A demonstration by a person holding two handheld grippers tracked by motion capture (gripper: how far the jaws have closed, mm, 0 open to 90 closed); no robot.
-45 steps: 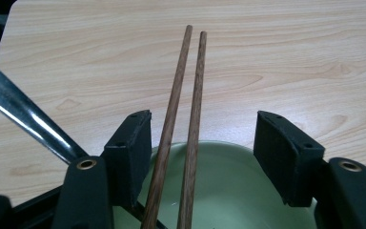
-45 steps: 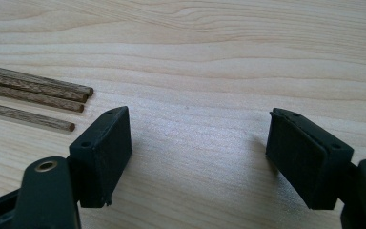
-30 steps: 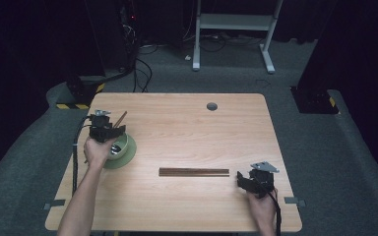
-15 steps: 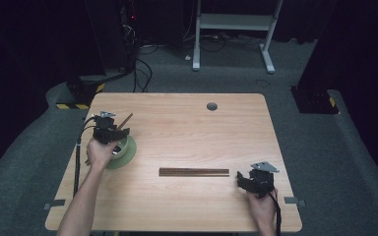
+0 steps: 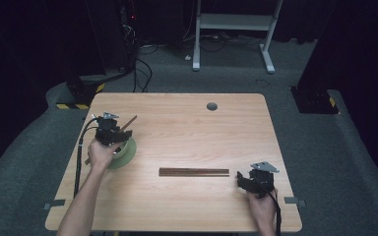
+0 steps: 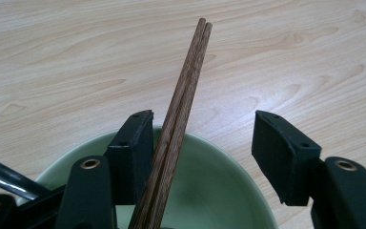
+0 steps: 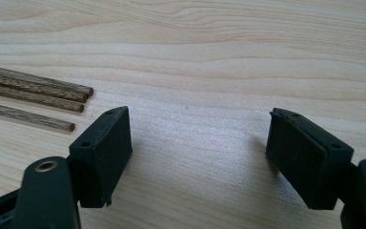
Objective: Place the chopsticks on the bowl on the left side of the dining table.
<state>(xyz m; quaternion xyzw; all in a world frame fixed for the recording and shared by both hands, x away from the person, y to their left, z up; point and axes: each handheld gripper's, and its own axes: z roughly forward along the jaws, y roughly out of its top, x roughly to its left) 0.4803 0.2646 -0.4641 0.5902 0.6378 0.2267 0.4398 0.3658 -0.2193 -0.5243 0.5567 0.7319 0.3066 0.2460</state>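
Seen from above, we held the left gripper (image 5: 112,133) over a green bowl (image 5: 126,153) near the left edge of the wooden table (image 5: 187,123). Two dark wooden sticks (image 6: 178,114) leaned out of the bowl past its far rim, lying against one jaw in the left gripper view; the jaws stood wide apart and the other jaw was clear of the sticks, so nothing was clamped. We rested the right gripper (image 5: 256,181) near the table's right front corner, its jaws likewise spread with bare table between them. More sticks (image 5: 194,172) lay flat mid-table, their ends just beside that gripper.
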